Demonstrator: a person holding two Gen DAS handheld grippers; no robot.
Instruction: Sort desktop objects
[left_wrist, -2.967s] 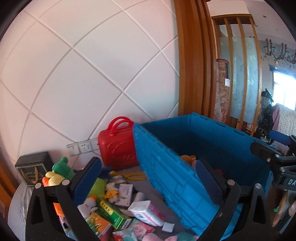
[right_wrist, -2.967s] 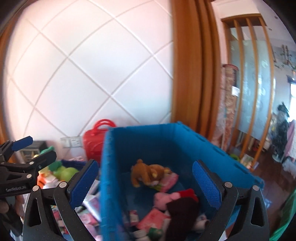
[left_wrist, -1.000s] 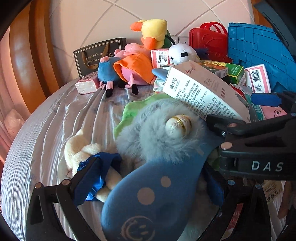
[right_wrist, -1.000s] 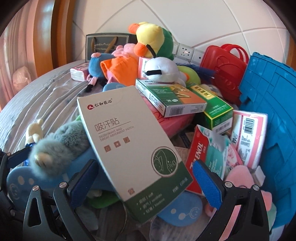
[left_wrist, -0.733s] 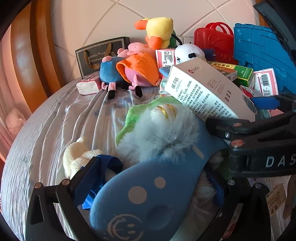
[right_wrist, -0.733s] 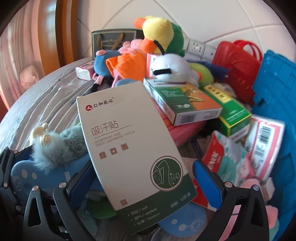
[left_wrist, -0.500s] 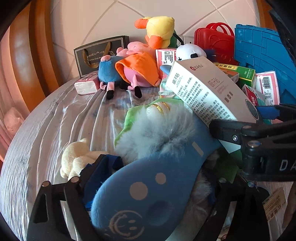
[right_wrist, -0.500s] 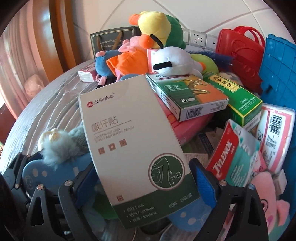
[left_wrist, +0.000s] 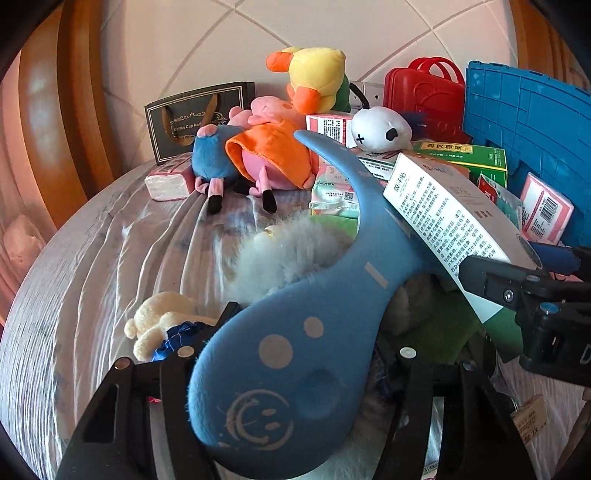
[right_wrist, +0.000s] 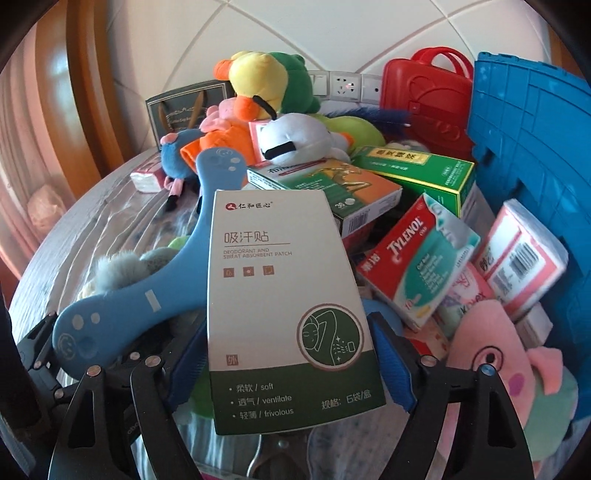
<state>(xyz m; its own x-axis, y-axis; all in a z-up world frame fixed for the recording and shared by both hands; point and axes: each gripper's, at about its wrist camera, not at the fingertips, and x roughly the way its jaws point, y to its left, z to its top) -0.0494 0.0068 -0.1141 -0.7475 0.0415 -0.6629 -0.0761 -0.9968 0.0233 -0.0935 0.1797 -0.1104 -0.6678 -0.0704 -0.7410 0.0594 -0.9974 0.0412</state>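
Blue crate (right_wrist: 535, 155) beside boxes, contents hidden

The left gripper (left_wrist: 295, 354), a black two-finger tool with blue pads, points downward at a slant, and its jaws are closing. Between them lies the wide end of a blue flat plush piece with pale dots (left_wrist: 295, 332), and both fingers stand close against its sides. The right gripper (right_wrist: 288, 354), of the same black build with blue pads (right_wrist: 391, 365), also points downward at a slant, and its jaws are closing too. A white and green cardboard box (right_wrist: 280, 295) stands between them, its two long edges meeting the pads. In the left wrist view, the right gripper comes in from the right side and holds the box's lower end.
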